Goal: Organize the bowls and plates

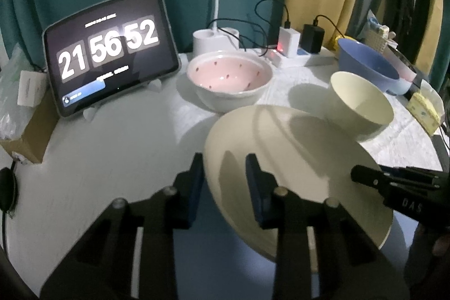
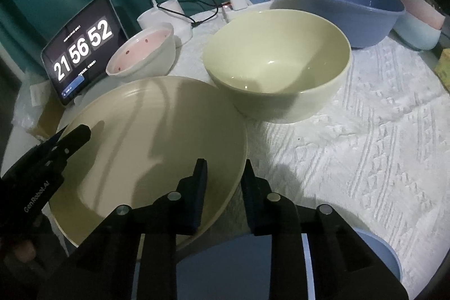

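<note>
Cream-coloured, the plate (image 1: 295, 159) was tilted above the counter (image 1: 112, 148), caught by its rim on two sides. The left hand-held gripper (image 1: 225, 173) straddled its left edge, one finger under and one over, jaws narrowed onto the rim. The right hand-held gripper (image 2: 223, 176) clasped the opposite edge likewise. Just behind the plate stood a pale green bowl (image 2: 278, 66) on a white textured cloth (image 2: 379, 145), with a pink-lined bowl (image 2: 143, 55) to its left and a blue bowl (image 2: 348, 4) further back. A tablet (image 1: 109, 52) showed a clock.
</note>
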`<state>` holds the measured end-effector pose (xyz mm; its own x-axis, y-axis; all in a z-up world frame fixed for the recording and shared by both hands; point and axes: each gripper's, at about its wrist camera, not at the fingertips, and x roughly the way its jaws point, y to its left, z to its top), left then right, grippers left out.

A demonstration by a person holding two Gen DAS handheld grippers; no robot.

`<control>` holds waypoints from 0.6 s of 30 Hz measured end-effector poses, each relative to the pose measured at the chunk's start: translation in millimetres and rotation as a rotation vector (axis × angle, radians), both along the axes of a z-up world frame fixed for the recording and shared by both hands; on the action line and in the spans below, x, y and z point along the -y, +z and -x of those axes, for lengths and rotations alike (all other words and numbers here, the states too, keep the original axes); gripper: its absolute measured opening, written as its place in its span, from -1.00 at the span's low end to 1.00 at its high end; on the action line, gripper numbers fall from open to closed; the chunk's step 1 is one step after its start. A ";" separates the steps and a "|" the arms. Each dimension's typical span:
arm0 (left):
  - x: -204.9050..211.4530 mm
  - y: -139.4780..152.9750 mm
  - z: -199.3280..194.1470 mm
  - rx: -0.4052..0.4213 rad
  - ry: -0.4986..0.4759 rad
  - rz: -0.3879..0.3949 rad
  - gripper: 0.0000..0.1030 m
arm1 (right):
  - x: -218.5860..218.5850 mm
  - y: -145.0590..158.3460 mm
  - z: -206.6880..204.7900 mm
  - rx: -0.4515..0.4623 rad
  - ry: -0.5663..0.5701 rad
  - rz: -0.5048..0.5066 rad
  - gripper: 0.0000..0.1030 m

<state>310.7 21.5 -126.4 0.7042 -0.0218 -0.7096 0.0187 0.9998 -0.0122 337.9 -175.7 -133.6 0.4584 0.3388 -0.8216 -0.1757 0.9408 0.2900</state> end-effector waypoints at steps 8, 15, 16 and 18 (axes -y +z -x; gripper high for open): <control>-1.4 8.0 18.0 0.022 0.000 0.002 -0.40 | -0.4 8.3 14.1 0.024 0.000 0.009 -0.54; 1.7 17.7 38.2 0.048 -0.004 0.003 -0.40 | 1.4 20.9 33.7 0.054 -0.005 0.011 -0.54; 2.5 19.2 41.2 0.052 -0.005 0.002 -0.40 | 1.8 22.4 36.8 0.057 -0.005 0.011 -0.54; 4.1 21.2 46.8 0.057 -0.009 0.003 -0.40 | 3.0 25.6 43.1 0.064 -0.007 0.012 -0.54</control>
